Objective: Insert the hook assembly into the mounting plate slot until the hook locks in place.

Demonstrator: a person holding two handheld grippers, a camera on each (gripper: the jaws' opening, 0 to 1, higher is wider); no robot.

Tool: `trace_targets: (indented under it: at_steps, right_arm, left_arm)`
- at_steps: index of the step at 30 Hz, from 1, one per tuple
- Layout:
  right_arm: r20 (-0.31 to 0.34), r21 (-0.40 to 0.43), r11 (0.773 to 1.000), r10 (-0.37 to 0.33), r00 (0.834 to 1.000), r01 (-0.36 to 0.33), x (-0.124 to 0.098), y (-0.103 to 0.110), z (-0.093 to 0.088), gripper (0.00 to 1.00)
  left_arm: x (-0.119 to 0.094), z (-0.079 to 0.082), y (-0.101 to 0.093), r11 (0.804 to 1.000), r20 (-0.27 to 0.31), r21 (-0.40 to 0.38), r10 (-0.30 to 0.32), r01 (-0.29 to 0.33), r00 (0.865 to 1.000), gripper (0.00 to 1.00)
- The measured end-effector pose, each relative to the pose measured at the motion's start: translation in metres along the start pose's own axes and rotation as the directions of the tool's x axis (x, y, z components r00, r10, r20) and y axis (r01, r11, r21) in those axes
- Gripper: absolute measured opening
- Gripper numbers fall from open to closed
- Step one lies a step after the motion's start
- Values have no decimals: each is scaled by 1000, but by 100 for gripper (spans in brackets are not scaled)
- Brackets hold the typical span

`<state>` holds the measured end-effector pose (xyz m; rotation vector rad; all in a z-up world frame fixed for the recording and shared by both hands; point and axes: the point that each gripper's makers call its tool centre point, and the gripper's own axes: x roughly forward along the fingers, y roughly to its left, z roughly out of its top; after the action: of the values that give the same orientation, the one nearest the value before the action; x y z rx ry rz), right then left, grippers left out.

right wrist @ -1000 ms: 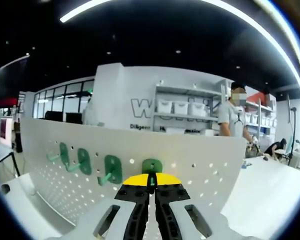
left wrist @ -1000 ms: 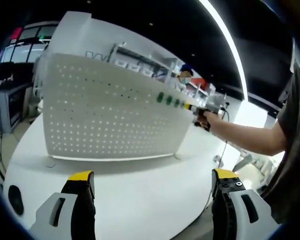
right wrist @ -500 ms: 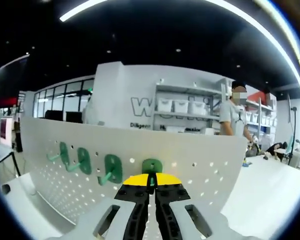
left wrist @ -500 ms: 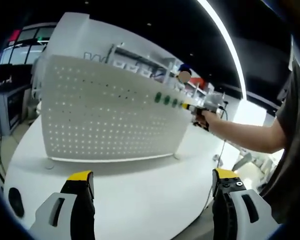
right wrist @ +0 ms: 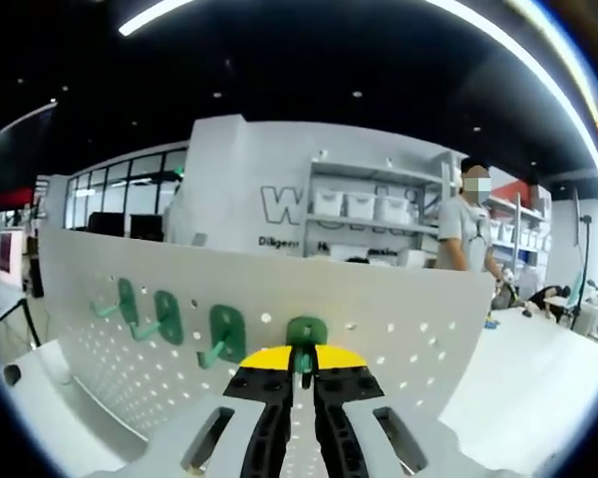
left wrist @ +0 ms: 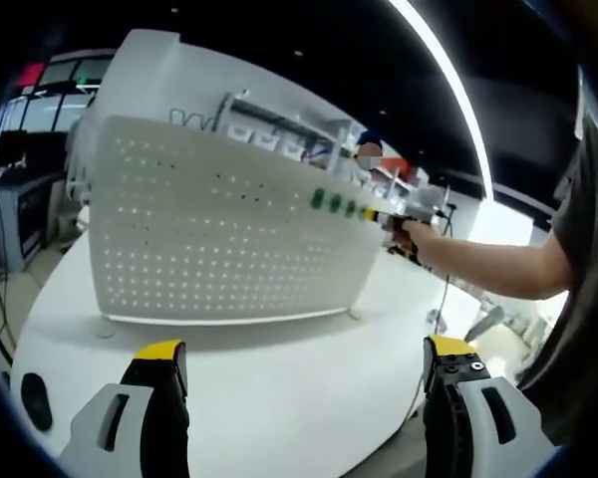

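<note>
A white pegboard mounting plate (left wrist: 219, 234) (right wrist: 399, 329) stands upright on a white round table (left wrist: 279, 378). Three green hooks (right wrist: 166, 317) sit in a row on its face, with one more green hook (right wrist: 306, 332) to their right, flat against the board. My right gripper (right wrist: 301, 360) is shut on that hook's stem, yellow tips close to the plate. In the left gripper view the right gripper (left wrist: 391, 215) is at the board's right end, next to the small green hooks (left wrist: 334, 203). My left gripper (left wrist: 304, 357) hangs over the table's near side, open and holding nothing.
A person's forearm (left wrist: 488, 271) reaches in from the right to the board. A dark round spot (left wrist: 32, 400) lies on the table at the left. Behind the board are shelves with white bins (right wrist: 359, 207) and a standing person (right wrist: 465, 234). More white tabletop (right wrist: 538, 373) stretches to the right.
The right gripper's jaws stand slightly further apart than before, with the hook still between them at the plate. The left gripper's view has shifted a little; its jaws are as they were.
</note>
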<state>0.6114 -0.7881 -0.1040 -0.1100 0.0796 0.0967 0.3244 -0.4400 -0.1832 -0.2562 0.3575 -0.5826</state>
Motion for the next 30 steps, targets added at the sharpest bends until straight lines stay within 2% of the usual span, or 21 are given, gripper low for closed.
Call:
trace_targets:
  at_steps: [4, 8, 16, 18, 21, 22, 26, 30]
  right_arm:
    - [-1, 2, 1000, 1, 1000, -1, -2, 2, 2, 10]
    - [24, 30, 999, -16, 1000, 15, -5, -1, 10, 19]
    - [13, 26, 1000, 8, 1000, -9, -23, 2, 10, 20]
    - [0, 15, 1000, 4, 1000, -4, -30, 0, 6, 25]
    - [-23, 30, 999, 11, 1000, -10, -36, -3, -2, 38]
    - [-32, 52, 998, 23, 999, -22, -42, -2, -6, 39]
    - [-52, 22, 999, 34, 998, -32, -63, -1, -17, 39]
    - [-67, 19, 999, 42, 997, -41, -83, 3, -31, 47]
  left_arm:
    - [-3, 2, 1, 1000, 7, -3, 2, -2, 1000, 100]
    - [-5, 4, 2, 1000, 12, 4, 4, -4, 1000, 100]
    - [-8, 6, 3, 1000, 24, 6, 10, -10, 1000, 100]
    - [-9, 6, 2, 1000, 26, 5, 10, -10, 1000, 100]
    - [-9, 6, -1, 1000, 29, 7, 5, -5, 1000, 100]
    - [-9, 6, -2, 1000, 26, 11, 1, -2, 1000, 100]
    - [-9, 5, -5, 1000, 24, 19, -5, 4, 1000, 100]
    - [-10, 6, -9, 999, 21, 31, -10, 9, 1000, 100]
